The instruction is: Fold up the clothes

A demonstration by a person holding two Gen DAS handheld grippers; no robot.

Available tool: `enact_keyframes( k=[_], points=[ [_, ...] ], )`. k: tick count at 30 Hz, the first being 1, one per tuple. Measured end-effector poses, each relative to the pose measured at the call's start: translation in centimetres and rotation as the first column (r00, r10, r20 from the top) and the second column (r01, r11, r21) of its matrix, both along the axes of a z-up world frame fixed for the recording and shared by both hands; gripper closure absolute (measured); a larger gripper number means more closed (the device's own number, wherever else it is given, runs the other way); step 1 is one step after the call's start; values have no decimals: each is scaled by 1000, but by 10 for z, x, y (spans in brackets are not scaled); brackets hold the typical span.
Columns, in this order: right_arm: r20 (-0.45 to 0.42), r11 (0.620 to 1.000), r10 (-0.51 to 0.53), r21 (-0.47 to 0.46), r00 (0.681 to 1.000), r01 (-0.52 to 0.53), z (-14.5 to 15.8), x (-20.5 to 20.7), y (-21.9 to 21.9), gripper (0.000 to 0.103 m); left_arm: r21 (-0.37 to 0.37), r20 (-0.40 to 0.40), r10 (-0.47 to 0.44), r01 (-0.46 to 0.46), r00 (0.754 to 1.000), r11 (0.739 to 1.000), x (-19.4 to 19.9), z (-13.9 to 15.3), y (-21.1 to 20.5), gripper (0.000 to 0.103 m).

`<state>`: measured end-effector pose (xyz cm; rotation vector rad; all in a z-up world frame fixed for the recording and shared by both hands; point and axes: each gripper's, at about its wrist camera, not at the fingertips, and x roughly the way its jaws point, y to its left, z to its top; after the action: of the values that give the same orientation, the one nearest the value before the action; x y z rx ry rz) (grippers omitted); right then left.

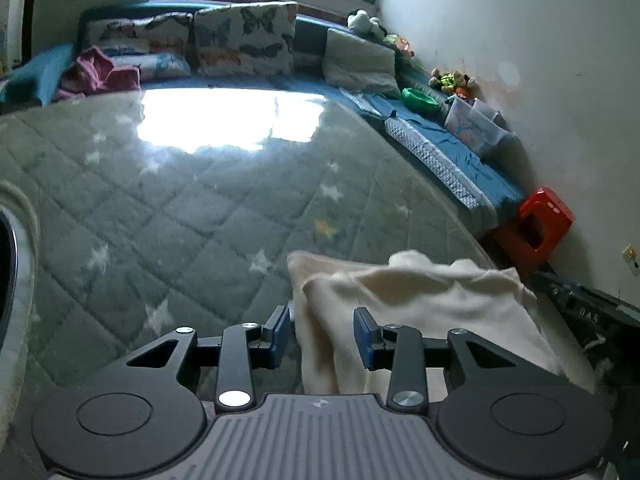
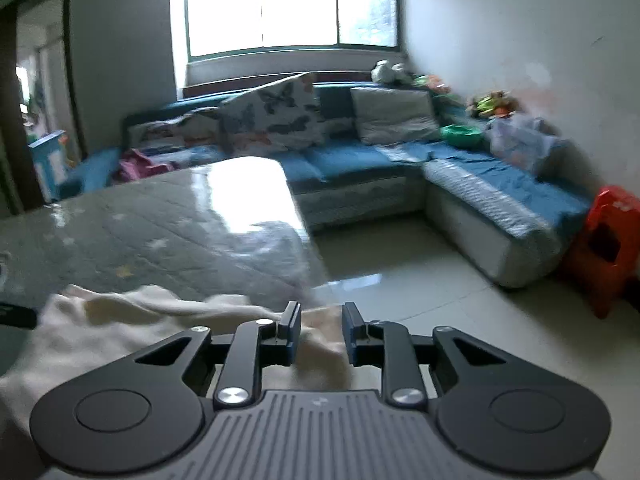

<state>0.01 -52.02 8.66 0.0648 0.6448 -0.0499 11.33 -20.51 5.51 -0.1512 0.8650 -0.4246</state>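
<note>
A cream-white garment (image 1: 416,300) lies bunched on the near right part of a glossy table (image 1: 180,208) that has a quilted star pattern under its top. My left gripper (image 1: 322,330) is open, and the garment's left edge runs between its blue-padded fingers without being pinched. In the right wrist view the same cream garment (image 2: 120,320) spreads over the table's (image 2: 160,232) near edge. My right gripper (image 2: 321,330) is open above the garment's right end, with cloth showing in the gap below the fingers.
A blue corner sofa (image 2: 360,160) with butterfly cushions (image 1: 244,40), a pink cloth (image 1: 100,72), a green bowl (image 1: 420,98) and a clear plastic box (image 1: 476,124) stands behind the table. A red stool (image 1: 540,224) sits by the right wall. Tiled floor (image 2: 420,272) lies right of the table.
</note>
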Motion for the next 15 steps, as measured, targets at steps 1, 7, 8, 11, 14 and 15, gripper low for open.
enact_keyframes(
  k=[1,7,8,11,14,15],
  points=[
    [-4,1000,14,12,1000,-14,-1,2,2,68,-1,3,-13,13,1000,1000,1,1,-4,65],
    [-39,997,56,51,998,-55,-12,17,13,62,40,10,-71,71,997,997,13,-7,-35,67],
    [-41,997,58,50,997,-56,-14,19,14,59,50,11,-76,75,997,996,15,-9,-39,67],
    [-44,997,63,42,997,-61,-17,25,16,55,85,25,-77,75,997,994,21,-12,-45,67],
    [-44,997,74,32,996,-73,-18,28,17,50,112,47,-62,57,997,992,22,-10,-46,67],
    [-44,997,77,30,996,-76,-18,29,17,49,120,54,-56,49,997,992,21,-8,-46,65]
  ],
)
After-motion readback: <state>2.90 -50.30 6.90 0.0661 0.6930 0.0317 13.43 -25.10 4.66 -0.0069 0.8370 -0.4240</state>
